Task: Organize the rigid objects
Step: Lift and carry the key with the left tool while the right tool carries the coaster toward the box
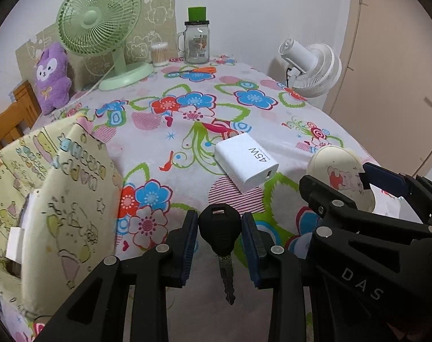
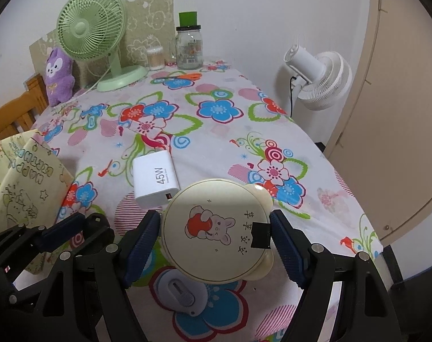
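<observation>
Left tool [image 1: 218,245] was closed on a black key [image 1: 219,228], pads pinching the plastic head from both sides, metal blade hanging down toward the camera. Key was lifted clear of the floral cloth [image 1: 187,131] covering the tabletop.

Right tool [image 2: 216,245] stood wide, clamped on a round cream compact [image 2: 216,228] with a bear print and small ear bumps; blue pads pressed its left and right rims. The compact was held tilted, face up toward the camera, above the cloth. A small black piece sat at its right edge next to the pad; couldn't tell what it was.

Landmark: white 45W charger [image 1: 246,164], lying flat on the cloth. Key was just in front of the charger, nearer the camera. The compact was to the charger's right in the left wrist view, its rim overlapping the charger's near corner in the right wrist view. A small white-grey gadget [image 2: 181,293] lay on the cloth in front of the charger, under the compact. A yellow cartoon-print box [image 1: 59,199] sat to the charger's left, well apart. Behind the charger at the far end: green desk fan [image 1: 102,28], purple plush [image 1: 52,77], cotton swab tub [image 1: 159,54], glass jar with green lid [image 1: 197,40]. White fan [image 1: 313,65] stood off the tabletop's far right edge.
</observation>
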A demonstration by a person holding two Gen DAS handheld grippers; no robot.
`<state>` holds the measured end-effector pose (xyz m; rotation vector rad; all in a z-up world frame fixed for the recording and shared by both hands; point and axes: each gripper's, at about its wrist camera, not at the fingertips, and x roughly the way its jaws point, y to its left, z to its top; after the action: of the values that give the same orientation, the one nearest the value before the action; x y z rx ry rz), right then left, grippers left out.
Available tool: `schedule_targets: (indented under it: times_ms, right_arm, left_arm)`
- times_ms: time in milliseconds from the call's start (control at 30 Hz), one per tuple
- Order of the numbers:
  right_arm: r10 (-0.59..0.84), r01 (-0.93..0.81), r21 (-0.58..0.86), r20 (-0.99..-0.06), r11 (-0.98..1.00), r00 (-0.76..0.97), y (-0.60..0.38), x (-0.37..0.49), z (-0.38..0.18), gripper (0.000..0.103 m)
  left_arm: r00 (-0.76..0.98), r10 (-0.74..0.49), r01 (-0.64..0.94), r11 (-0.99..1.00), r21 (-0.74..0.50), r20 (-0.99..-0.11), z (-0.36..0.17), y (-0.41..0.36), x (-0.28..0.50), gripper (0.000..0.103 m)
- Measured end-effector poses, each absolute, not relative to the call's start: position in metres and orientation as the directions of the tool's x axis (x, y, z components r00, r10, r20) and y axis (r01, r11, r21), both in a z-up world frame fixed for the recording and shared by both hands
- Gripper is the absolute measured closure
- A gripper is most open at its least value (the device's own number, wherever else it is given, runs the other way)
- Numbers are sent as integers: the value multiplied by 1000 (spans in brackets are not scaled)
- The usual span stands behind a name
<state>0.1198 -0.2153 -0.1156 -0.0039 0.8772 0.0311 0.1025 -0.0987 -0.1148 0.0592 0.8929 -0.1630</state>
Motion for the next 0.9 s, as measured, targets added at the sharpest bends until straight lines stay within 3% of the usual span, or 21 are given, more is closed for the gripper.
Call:
schedule_targets:
  times_ms: [900]
  right_arm:
    - [46, -74, -11, -699, 997, 714, -191, 80, -50, 24]
  left_arm:
    - [689, -79, 163, 985, 48, -721, -54, -85, 64, 72]
